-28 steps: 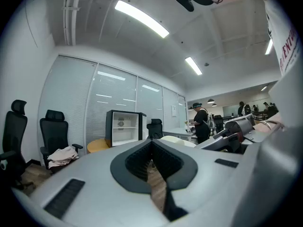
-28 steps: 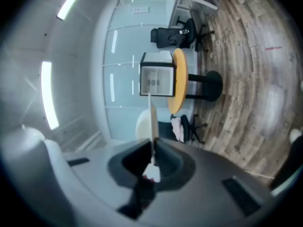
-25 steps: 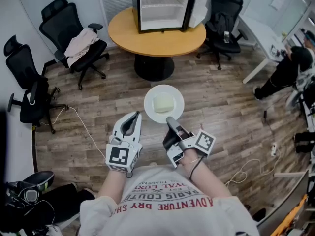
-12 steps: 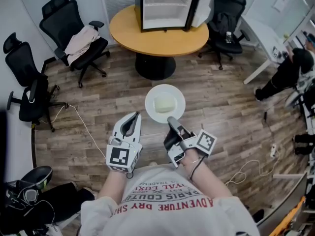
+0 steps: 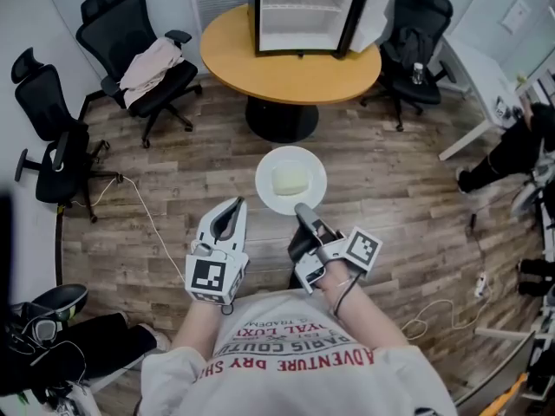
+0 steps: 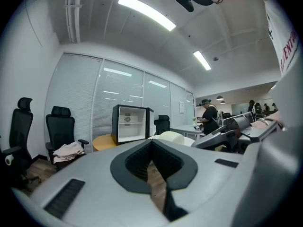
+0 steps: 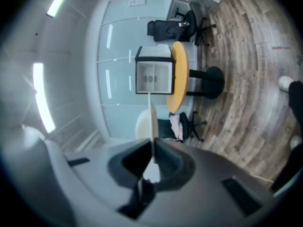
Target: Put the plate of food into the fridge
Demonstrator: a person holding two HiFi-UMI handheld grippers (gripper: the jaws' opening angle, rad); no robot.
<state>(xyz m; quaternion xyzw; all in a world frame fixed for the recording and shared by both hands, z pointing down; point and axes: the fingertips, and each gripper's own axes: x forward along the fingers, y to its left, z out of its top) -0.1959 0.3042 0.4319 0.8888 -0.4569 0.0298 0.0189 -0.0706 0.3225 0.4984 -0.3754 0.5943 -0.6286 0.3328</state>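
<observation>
The round table (image 5: 260,69) & the fridge (image 5: 299,24) on it are seen a bit nearer & more to the right than 1 sec ago. The plate (image 5: 270,193) is kept at the same spot in front of the body. The plate is held up in the air over the wood floor (image 5: 199,159), well apart from the table. Its near rim is pinched by the R gripper (image 5: 303,210), w/ the jaws shut tight on it. A pale block of food (image 5: 290,180) is seen in the middle of the plate. The L gripper (image 5: 235,206) is held near, to the left, not touching the plate. Its jaws are together w/ nothing in them. The fridge door (image 5: 371,11) is swung open & the white inside can be seen.
</observation>
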